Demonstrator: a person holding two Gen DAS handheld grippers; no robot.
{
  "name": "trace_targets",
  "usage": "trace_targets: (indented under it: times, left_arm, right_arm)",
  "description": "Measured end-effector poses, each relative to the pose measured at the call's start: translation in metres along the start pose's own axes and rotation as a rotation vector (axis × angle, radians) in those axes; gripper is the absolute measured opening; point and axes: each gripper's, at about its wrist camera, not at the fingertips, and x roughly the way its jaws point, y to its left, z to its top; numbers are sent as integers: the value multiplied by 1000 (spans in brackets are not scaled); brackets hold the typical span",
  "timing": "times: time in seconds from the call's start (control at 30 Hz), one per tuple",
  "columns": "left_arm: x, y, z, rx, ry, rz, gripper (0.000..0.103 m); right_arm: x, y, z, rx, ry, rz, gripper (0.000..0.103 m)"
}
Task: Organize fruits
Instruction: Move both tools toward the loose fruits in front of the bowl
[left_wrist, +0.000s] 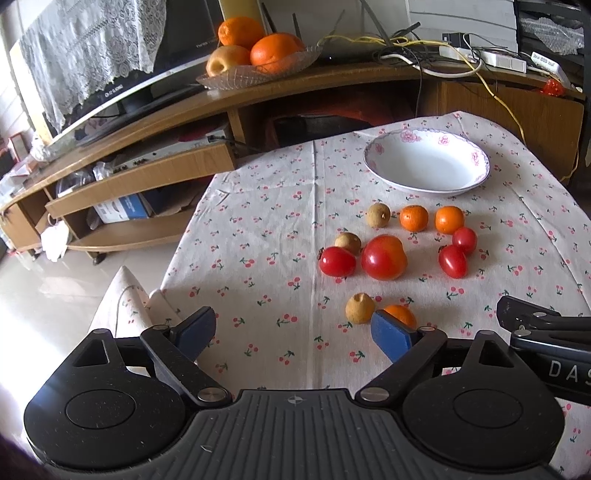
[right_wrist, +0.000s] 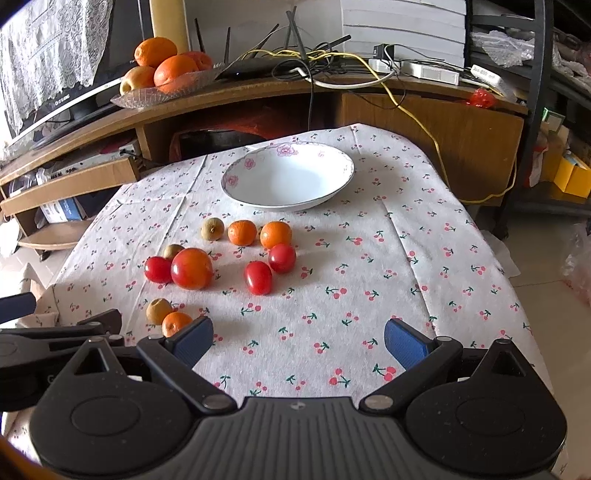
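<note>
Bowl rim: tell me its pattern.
Pink flowers on white, with a thin dark edge on the bowl; clearest in the right wrist view.

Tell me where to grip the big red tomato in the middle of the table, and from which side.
Grip the big red tomato across its widest middle, coming down from above. It is round and smooth, so a low or off-centre pinch would likely slip. A small tomato touches its left and a brown fruit sits just behind, so the fingers probably fit best front and back-right. The right gripper is open.

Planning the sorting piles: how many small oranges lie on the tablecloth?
3: two side by side before the bowl, one nearest the grippers beside a brown fruit. None seem hidden.
</note>
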Motion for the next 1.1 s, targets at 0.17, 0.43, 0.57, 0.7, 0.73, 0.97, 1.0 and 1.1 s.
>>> trace_targets:
  times: [0.17, 0.43, 0.57, 0.7, 0.73, 0.97, 1.0, 1.1]
  left_arm:
    - [1, 4, -6, -5, 12, -11, 94]
    - [3, 8, -13, 2, 22, -37, 93]
    - [6, 13, -19, 2, 30, -65, 93]
    - [9, 17, -27, 15, 41, -88, 93]
    - [9, 18, -29, 17, 44, -94, 93]
    - [7, 22, -42, 44, 58, -156, 91]
    - [6, 22, -44, 49, 59, -169, 91]
    - [1, 19, -51, 80, 58, -186, 92]
  right_arm:
    - [1, 4, -2, -27, 15, 11, 101]
    - [3, 8, -5, -58, 35, 24, 100]
    - [6, 11, -7, -78, 57, 45, 98]
    - [11, 16, -10, -97, 81, 68, 94]
    - [12, 17, -11, -101, 85, 72, 94]
    - [15, 23, -14, -131, 110, 103, 89]
    - [15, 24, -15, -136, 114, 108, 89]
    - [16, 26, -18, -156, 126, 120, 87]
